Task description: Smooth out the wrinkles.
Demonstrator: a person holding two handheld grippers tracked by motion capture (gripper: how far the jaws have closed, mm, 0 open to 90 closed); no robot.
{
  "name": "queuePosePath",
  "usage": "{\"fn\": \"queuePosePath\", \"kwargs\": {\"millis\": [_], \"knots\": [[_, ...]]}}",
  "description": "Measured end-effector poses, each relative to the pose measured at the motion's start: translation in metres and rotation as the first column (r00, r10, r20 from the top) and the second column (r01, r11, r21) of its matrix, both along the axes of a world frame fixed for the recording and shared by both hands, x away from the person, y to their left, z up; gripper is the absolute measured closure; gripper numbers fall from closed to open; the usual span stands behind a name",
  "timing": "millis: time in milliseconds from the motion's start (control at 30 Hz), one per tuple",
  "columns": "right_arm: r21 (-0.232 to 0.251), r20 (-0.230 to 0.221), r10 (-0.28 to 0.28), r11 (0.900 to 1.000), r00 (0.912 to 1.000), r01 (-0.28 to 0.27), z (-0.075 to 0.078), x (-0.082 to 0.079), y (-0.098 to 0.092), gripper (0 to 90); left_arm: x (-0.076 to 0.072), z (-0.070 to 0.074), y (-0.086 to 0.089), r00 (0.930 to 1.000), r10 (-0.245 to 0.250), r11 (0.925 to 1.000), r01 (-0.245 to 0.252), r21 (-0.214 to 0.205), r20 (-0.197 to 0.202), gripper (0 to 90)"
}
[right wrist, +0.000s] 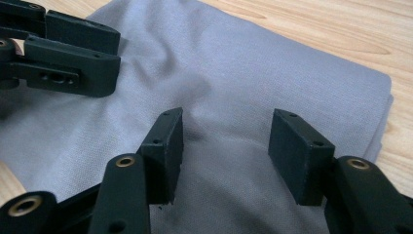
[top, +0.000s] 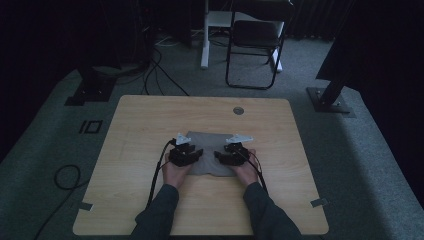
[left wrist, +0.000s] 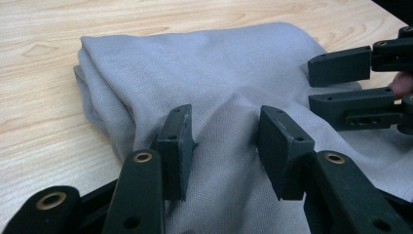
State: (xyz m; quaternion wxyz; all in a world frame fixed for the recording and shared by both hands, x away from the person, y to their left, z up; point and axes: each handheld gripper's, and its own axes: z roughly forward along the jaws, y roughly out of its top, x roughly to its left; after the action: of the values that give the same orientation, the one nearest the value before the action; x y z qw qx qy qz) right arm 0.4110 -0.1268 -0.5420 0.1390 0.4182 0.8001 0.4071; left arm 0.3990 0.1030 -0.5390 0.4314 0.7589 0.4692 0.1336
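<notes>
Both tools [left wrist: 224, 146] [right wrist: 226, 151] agape (touching), grey cloth [left wrist: 219, 73]

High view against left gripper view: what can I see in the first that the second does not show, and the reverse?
The high view alone gives the whole table, the person's sleeves, the floor cables and a folding chair. The left gripper view alone gives the cloth's stacked folded edge and its weave. Both give the grey cloth, with the open left claw and open right claw over it.
</notes>
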Motion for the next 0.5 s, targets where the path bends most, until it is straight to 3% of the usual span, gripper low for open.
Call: {"fn": "queuePosePath", "kwargs": {"millis": [200,300,367,400,500], "knots": [[0.007,0.014,-0.011,0.9999,0.9998,0.011,0.006,-0.004,-0.002,41.7,0.004,-0.001,-0.003,0.9998,0.018,0.9998,-0.018,-0.008,0.001,57.2],[0.002,0.032,0.025,0.9997,0.9992,-0.025,0.008,-0.012,-0.002,39.4,0.006,-0.002,-0.005,0.9995,0.032,0.9994,-0.032,-0.015,0.001,57.2],[-0.011,0.037,0.026,0.9996,0.999,-0.026,0.007,-0.013,-0.002,39.0,0.008,-0.002,-0.007,0.9994,0.033,0.9993,-0.033,-0.014,0.003,57.2],[-0.044,0.037,0.018,0.9989,0.9992,-0.016,0.001,-0.014,-0.003,38.5,0.009,-0.002,-0.008,0.9995,0.033,0.9994,-0.033,-0.013,0.003,57.2],[-0.019,0.017,0.005,0.9998,0.9998,-0.004,-0.003,-0.012,-0.007,38.3,0.014,-0.002,-0.011,0.9997,0.023,0.9997,-0.023,-0.002,0.005,57.1]]}}
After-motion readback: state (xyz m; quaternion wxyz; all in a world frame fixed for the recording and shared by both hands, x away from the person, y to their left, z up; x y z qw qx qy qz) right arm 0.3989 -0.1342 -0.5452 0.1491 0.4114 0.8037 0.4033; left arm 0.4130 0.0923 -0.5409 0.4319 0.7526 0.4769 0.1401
